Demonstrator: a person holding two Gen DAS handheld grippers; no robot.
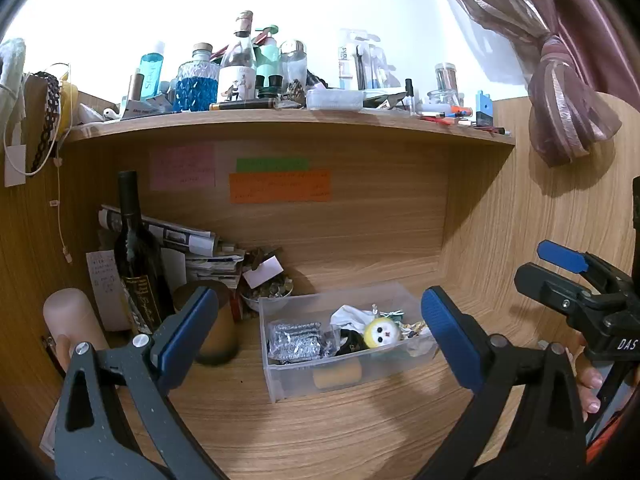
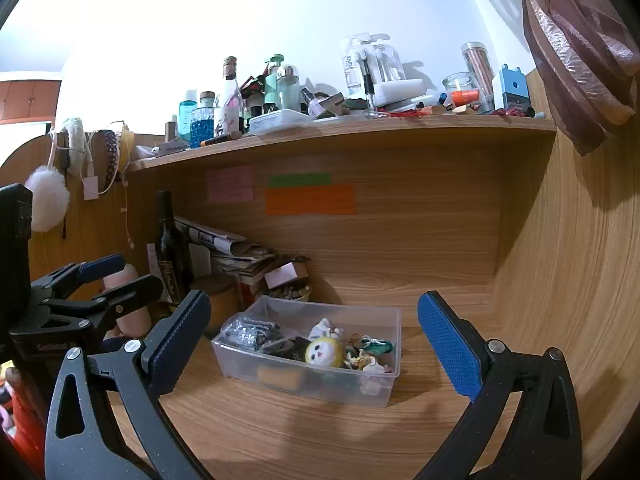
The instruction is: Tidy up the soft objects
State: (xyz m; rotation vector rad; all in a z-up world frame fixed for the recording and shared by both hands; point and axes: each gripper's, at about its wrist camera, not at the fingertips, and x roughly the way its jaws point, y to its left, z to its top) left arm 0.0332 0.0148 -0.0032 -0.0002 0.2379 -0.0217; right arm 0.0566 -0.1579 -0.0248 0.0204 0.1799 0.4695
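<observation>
A clear plastic bin (image 1: 280, 376) (image 2: 384, 384) sits on the wooden desk. It holds a yellow round plush with a white face (image 1: 382, 333) (image 2: 323, 352), a silver shiny pouch (image 1: 295, 339) (image 2: 250, 330), a yellow sponge (image 1: 337, 374) (image 2: 279, 376) and several small trinkets. My left gripper (image 1: 320, 332) is open and empty, in front of the bin. My right gripper (image 2: 314, 340) is open and empty, also in front of the bin. Each gripper shows at the edge of the other's view, the right one (image 1: 560, 268) and the left one (image 2: 104, 276).
A dark wine bottle (image 1: 136, 256) (image 2: 172, 256), a pink cylinder (image 1: 70, 320), a brown jar (image 1: 216, 332), a stack of papers (image 1: 192, 244) and a bowl of bits (image 1: 268, 292) crowd the left back corner. A cluttered shelf (image 1: 280, 120) (image 2: 340, 128) hangs above.
</observation>
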